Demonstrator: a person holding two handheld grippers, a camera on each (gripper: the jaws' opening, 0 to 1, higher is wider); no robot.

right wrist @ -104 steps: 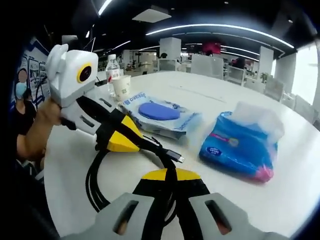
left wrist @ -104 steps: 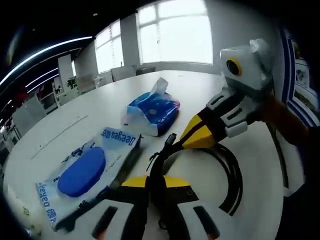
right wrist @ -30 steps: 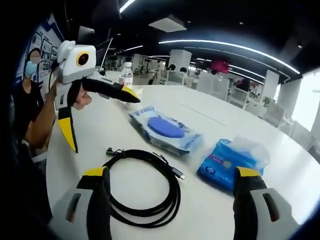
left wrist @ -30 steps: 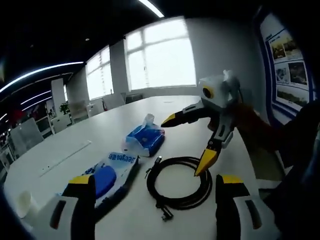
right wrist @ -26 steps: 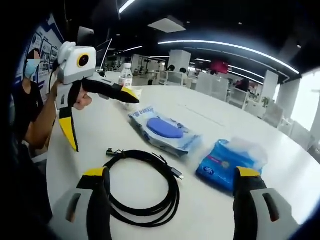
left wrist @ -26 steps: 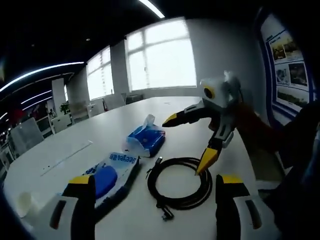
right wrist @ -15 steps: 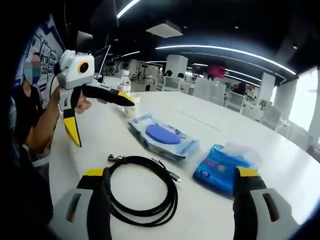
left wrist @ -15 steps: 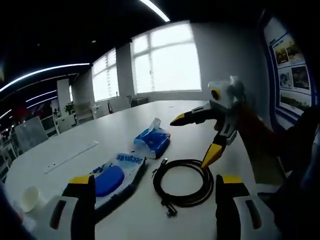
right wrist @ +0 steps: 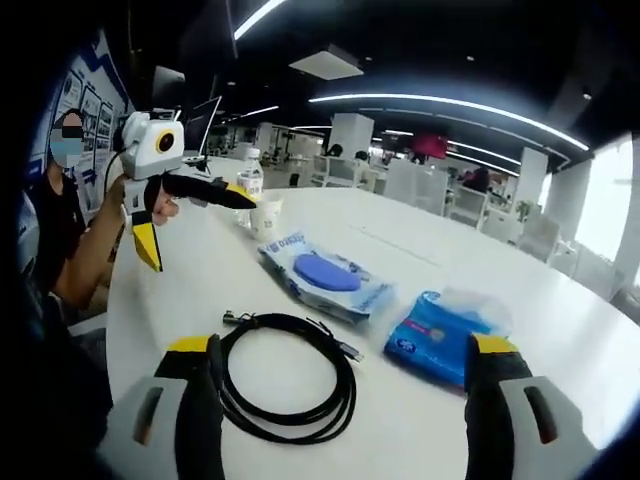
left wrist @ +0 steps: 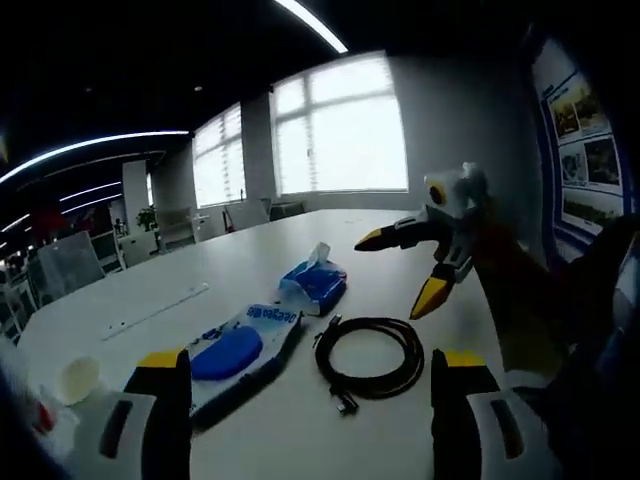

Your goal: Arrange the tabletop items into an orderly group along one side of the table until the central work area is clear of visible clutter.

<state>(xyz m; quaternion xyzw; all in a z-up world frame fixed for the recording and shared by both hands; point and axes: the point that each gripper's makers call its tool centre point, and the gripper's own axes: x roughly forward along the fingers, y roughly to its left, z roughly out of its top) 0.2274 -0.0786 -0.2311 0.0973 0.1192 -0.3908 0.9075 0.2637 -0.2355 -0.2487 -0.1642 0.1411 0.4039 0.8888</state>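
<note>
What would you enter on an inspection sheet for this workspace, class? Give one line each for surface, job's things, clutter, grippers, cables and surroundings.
Surface: white table, bare around the items.
Job's things: wet-wipes pack with blue lid, blue tissue pack and coiled black cable lie side by side, apart from each other.
Clutter: paper cup and water bottle stand further back, beyond the wipes.
Grippers: left gripper and right gripper both held above the table, jaws wide open, holding nothing.
Cables: only the coiled cable, one plug end sticking out.
Surroundings: open office with chairs, large windows, wall posters.
</note>
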